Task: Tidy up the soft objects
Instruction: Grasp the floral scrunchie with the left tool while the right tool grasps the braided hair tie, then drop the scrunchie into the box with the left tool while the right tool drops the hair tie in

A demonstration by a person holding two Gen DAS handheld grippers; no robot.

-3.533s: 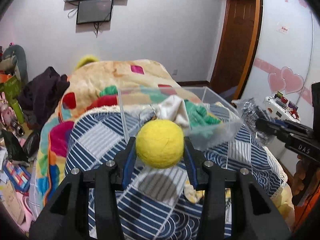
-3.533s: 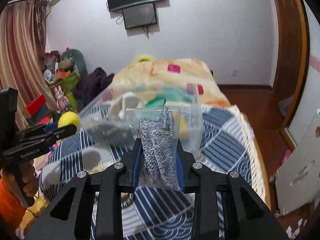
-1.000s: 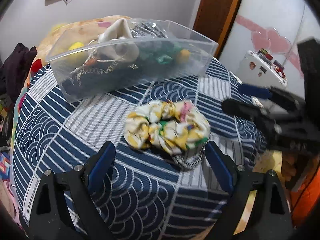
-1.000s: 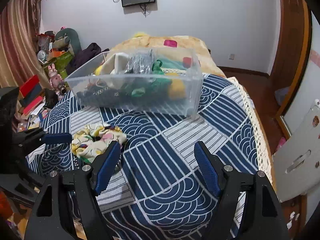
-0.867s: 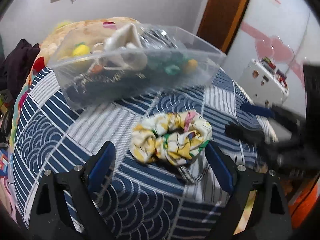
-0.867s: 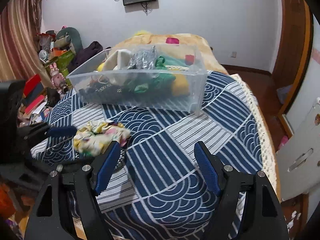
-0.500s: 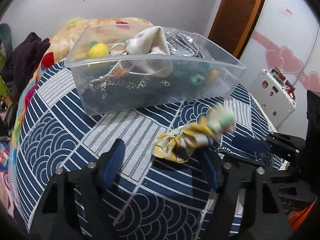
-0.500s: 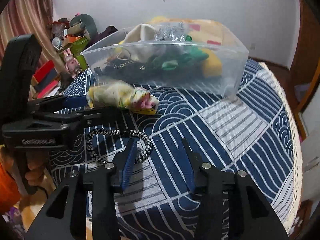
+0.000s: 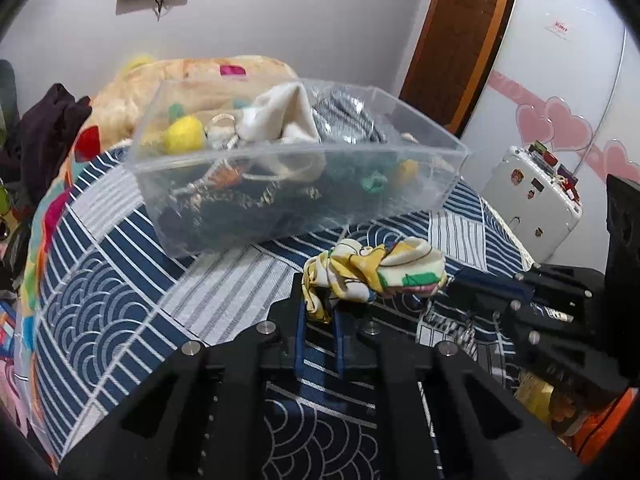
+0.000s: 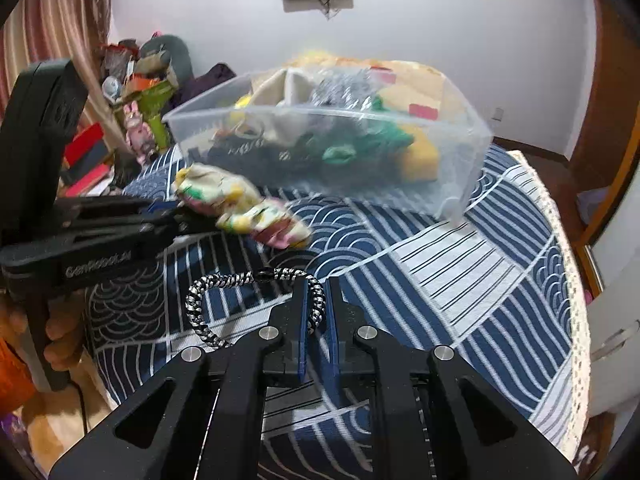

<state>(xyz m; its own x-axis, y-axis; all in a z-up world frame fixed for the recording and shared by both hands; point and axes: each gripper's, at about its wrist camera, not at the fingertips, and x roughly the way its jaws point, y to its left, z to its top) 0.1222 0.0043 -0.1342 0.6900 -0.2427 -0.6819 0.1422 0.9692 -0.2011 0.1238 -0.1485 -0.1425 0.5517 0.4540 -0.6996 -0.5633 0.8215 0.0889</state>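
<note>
My left gripper [image 9: 318,300] is shut on a yellow floral scrunchie [image 9: 376,270] and holds it above the blue patterned cloth; it also shows in the right wrist view [image 10: 240,204]. My right gripper [image 10: 316,300] is shut on a black-and-white braided cord loop [image 10: 240,280] lifted off the cloth. A clear plastic bin [image 9: 292,196] behind holds a yellow ball [image 9: 182,140], a white cloth, a grey knit piece and green items; it shows in the right wrist view too [image 10: 452,184].
The blue-and-white patterned cloth [image 10: 460,280] covers a round surface with a lace edge at the right. A bed with a colourful blanket [image 9: 192,76] lies behind. Toys and clutter [image 10: 140,92] stand at the left, a white suitcase [image 9: 528,208] at the right.
Both grippers have closed: the left on the scrunchie, the right on the braided cord. Both items are lifted off the cloth. Earlier the ball and knit piece went into the bin.
</note>
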